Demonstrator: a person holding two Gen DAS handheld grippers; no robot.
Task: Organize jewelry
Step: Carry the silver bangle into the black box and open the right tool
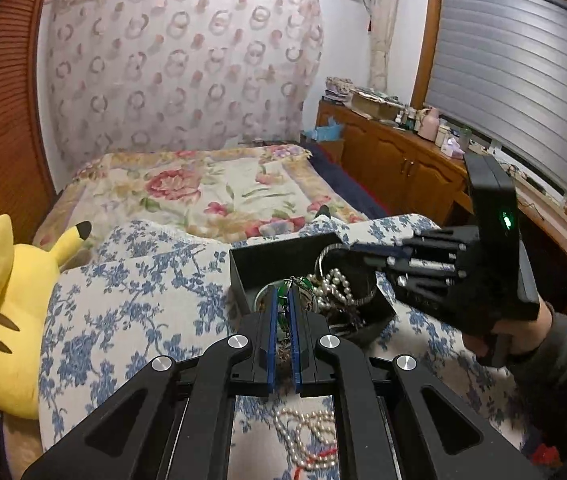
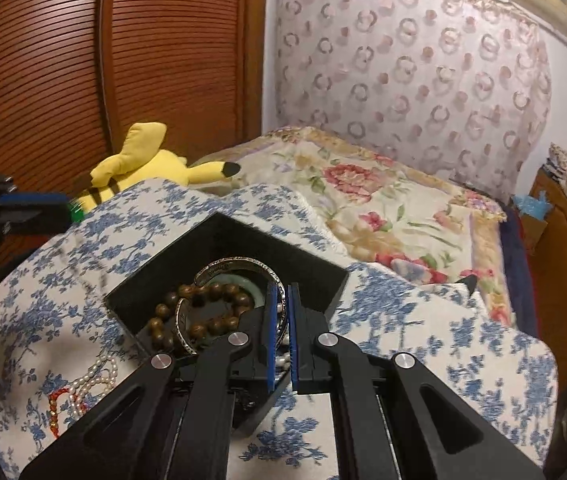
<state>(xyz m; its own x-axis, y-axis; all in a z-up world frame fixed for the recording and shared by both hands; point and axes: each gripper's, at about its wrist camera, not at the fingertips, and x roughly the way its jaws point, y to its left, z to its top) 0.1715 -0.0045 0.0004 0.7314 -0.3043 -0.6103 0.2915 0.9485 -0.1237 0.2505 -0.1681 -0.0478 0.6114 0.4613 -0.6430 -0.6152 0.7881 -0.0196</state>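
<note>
Landmark: the black box [image 2: 219, 236], resting on the blue-flowered cloth [image 2: 423, 344] over the bed.

**Risks**
- Snagging. The box holds a tangle — silver bangle [image 2: 239, 268], wooden bead bracelet [image 2: 203, 300], pearl strand [image 1: 339, 284]. Lifting one piece is likely to drag its neighbours over the box wall.
- Box shift. The cloth is soft and uneven; a sideways pull on the bangle could tip or slide the box.
- Collision. Both grippers work over the box from opposite sides and stand close together.
- Slip. The bangle is hard, smooth metal held on its edge; a light pinch may let it rotate or drop.

**Gripper state**
- Right gripper [image 2: 282, 292]: nearly closed, jaws clamped across the bangle band at the near side of the box.
- Left gripper [image 1: 282, 296]: narrow gap, pinching a green-beaded piece [image 1: 283, 291] just above the box contents; its exact form is unclear.

**Remaining items**
A second pearl necklace [image 1: 307, 436] with red cord lies on the cloth outside the box, on the near side.
</note>
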